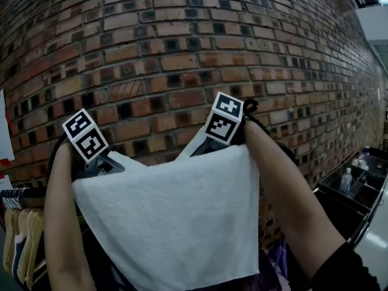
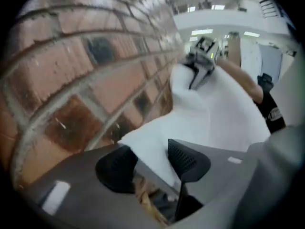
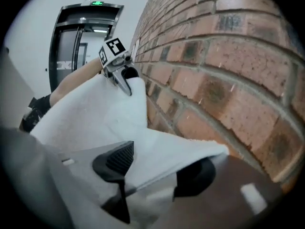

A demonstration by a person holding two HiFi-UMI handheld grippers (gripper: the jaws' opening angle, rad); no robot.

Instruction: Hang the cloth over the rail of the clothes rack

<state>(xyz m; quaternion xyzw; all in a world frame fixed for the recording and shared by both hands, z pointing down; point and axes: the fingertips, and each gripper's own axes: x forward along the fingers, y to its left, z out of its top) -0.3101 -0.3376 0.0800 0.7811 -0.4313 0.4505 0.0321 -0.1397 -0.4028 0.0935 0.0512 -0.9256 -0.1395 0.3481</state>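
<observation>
The white cloth (image 1: 176,223) hangs spread out in front of the brick wall (image 1: 182,53), and each of its two upper corners lies between the jaws of one of your grippers. Your left gripper (image 2: 150,162) and your right gripper (image 3: 157,168) both have the jaws wide apart, with the pads not pressing the cloth. Low at the left there are clothes on hangers (image 1: 23,229).

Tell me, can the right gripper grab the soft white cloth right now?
Probably yes. A corner of the soft white cloth lies between the open jaws of the right gripper, with nothing blocking it.
</observation>
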